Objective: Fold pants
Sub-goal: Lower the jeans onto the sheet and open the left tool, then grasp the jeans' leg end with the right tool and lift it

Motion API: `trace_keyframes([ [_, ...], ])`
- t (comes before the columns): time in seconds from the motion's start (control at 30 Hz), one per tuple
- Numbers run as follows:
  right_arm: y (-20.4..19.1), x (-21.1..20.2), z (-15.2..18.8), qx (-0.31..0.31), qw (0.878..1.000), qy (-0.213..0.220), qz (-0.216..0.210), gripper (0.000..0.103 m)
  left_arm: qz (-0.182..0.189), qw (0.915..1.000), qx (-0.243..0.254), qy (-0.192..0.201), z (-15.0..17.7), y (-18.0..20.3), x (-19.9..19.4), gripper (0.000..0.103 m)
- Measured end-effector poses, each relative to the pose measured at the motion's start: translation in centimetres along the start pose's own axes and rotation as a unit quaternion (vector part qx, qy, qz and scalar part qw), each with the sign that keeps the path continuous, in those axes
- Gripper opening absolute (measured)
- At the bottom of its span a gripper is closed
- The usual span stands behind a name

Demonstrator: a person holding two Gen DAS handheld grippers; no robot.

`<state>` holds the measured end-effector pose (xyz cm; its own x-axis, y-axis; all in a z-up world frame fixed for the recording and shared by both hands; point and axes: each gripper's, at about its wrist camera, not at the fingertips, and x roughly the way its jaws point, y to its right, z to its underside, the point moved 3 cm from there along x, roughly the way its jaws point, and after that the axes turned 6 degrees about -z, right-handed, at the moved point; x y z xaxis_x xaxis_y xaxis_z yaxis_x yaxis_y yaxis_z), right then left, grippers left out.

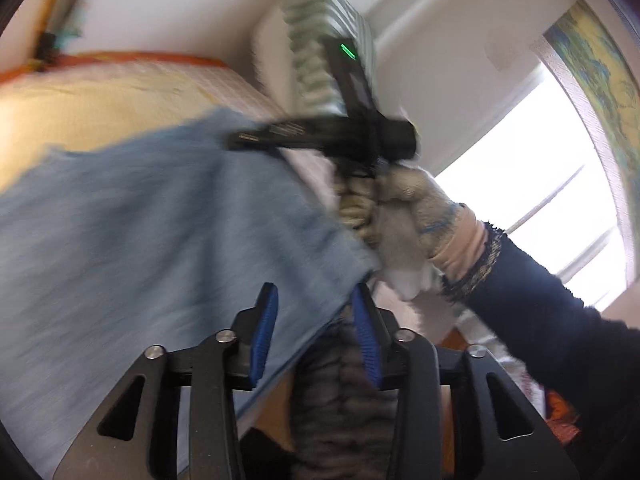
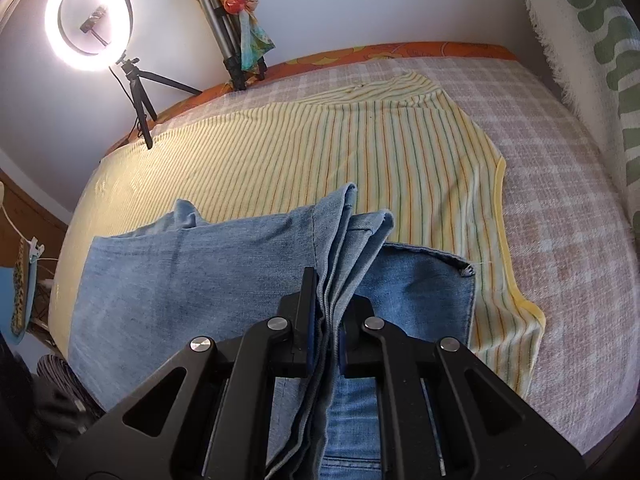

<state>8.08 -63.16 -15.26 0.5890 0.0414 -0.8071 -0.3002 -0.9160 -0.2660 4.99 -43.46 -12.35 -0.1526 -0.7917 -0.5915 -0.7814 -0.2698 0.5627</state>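
While the right gripper clamps bunched layers of the jeans, half-folded on the bed, the left gripper stands part-open, gripping nothing; flattening remains.

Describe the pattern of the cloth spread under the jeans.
Pale yellow cloth with thin green and orange stripes and a yellow border; clearest in the right wrist view.

A bed carries everything, covered by a pale checked spread with an orange patterned edge along the far side. On the spread lies a yellow striped cloth, laid flat, its yellow-bound edge running down the right side. On that cloth lie the jeans, light blue denim, with one bunch of folds lifted off the surface; in the blurred left wrist view they seem to hang over the bed's near edge.
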Motion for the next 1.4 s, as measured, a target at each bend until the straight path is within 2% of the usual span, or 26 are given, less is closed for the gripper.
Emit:
trace_keyframes([
  [0.13,0.6,-1.2,-0.2,0.000,1.000,0.009,0.008,0.007,-0.102,0.9933,-0.027,0.048,2.6,-4.9,-7.2,0.037],
  [0.2,1.2,-1.2,-0.2,0.003,1.000,0.008,0.021,0.007,-0.147,0.9854,-0.052,0.068,4.1,-7.5,-10.2,0.038],
  [0.3,2.1,-0.2,0.2,0.009,0.999,-0.005,0.031,0.007,-0.227,0.9665,-0.083,0.087,6.6,-11.1,-14.2,0.038],
  [0.4,2.3,1.1,0.4,0.008,0.999,-0.016,0.042,0.008,-0.257,0.9517,-0.136,0.097,9.0,-13.4,-16.1,0.038],
  [0.47,2.5,1.1,0.3,0.012,0.998,-0.020,0.050,0.008,-0.274,0.9431,-0.159,0.103,9.8,-14.1,-15.9,0.038],
  [0.5,2.4,0.9,0.2,0.013,0.998,-0.023,0.056,0.011,-0.277,0.9405,-0.167,0.103,10.2,-14.3,-16.0,0.038],
  [0.6,1.9,-0.5,-0.2,0.000,0.995,-0.016,0.098,0.030,-0.274,0.9368,-0.191,0.102,11.5,-15.3,-16.2,0.038],
  [0.63,1.6,-1.3,-0.3,-0.006,0.994,-0.009,0.111,0.038,-0.271,0.9368,-0.198,0.100,11.7,-15.5,-15.8,0.042],
  [0.7,0.7,-3.0,-0.7,-0.010,0.993,0.012,0.116,0.044,-0.274,0.9350,-0.204,0.095,12.1,-15.9,-15.2,0.047],
  [0.77,-0.4,-4.3,-1.1,-0.015,0.993,0.027,0.113,0.047,-0.272,0.9346,-0.209,0.093,12.4,-16.3,-14.8,0.047],
  [0.9,-4.7,-5.7,-1.7,-0.033,0.996,0.043,0.068,0.049,-0.258,0.9348,-0.224,0.097,13.8,-16.7,-15.4,0.047],
  [1.0,-8.8,-5.3,-1.6,-0.054,0.997,0.038,0.028,0.049,-0.246,0.9356,-0.232,0.100,14.6,-16.8,-15.0,0.047],
  [1.1,-13.4,-3.8,-1.2,-0.076,0.997,0.023,-0.018,0.053,-0.243,0.9347,-0.235,0.110,15.0,-16.8,-14.6,0.047],
  [1.23,-19.6,-0.9,-0.5,-0.108,0.992,0.002,-0.064,0.055,-0.217,0.9288,-0.267,0.139,15.9,-17.3,-14.9,0.045],
  [1.4,-25.6,3.6,1.1,-0.138,0.985,-0.039,-0.096,0.057,-0.198,0.9234,-0.284,0.166,16.3,-17.4,-15.1,0.042],
])
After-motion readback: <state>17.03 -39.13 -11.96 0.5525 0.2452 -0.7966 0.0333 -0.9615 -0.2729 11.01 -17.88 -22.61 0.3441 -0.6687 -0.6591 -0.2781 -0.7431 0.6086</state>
